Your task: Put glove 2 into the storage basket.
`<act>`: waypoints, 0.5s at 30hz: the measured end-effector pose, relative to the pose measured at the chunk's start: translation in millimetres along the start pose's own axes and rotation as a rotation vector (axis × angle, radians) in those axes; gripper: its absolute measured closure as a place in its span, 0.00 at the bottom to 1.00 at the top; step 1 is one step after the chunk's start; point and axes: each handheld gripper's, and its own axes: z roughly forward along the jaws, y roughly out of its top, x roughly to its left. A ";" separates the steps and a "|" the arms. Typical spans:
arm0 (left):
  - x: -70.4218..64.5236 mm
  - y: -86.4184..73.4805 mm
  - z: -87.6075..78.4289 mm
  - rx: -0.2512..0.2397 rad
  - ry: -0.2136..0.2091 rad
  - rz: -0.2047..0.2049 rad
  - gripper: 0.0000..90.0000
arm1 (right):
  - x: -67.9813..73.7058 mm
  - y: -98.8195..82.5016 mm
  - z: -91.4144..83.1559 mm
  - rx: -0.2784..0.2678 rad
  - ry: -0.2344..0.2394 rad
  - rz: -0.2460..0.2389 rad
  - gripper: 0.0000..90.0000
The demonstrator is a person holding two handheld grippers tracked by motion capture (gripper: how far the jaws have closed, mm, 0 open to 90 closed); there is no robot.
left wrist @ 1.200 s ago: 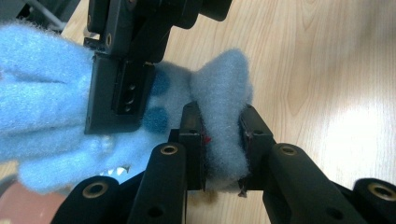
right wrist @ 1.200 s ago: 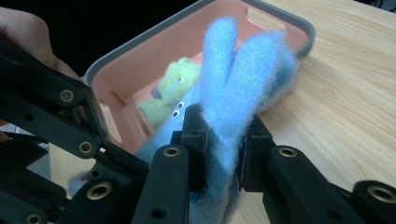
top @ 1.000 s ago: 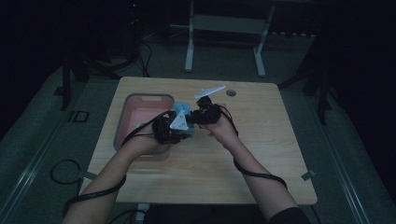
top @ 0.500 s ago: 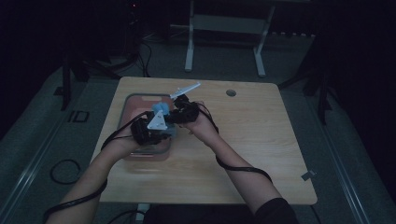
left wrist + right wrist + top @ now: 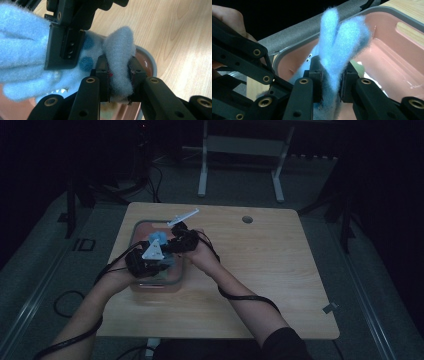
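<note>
A fluffy light-blue cloth with dark blue dots hangs between both grippers above a pink bin with a grey rim, at the table's left. My left gripper is shut on a fold of the cloth; the bin's rim lies below it. My right gripper is shut on another bunched part of the cloth, over the bin's pink inside. In the high view the left gripper and right gripper stand close together, facing each other.
The wooden table stretches bare to the right, with a round cable hole near its far edge. Something pale lies on the bin's floor. Cables trail from both grippers across the forearms. A metal frame stands behind the table.
Both hands have carried the blue cloth leftward, from over the table's middle to above the pink bin. Both grips on it look the same.
</note>
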 end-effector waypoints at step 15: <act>8.8 -28.3 26.2 0.033 -0.014 -0.043 0.84 | -17.4 -11.4 39.1 0.055 0.000 0.048 0.84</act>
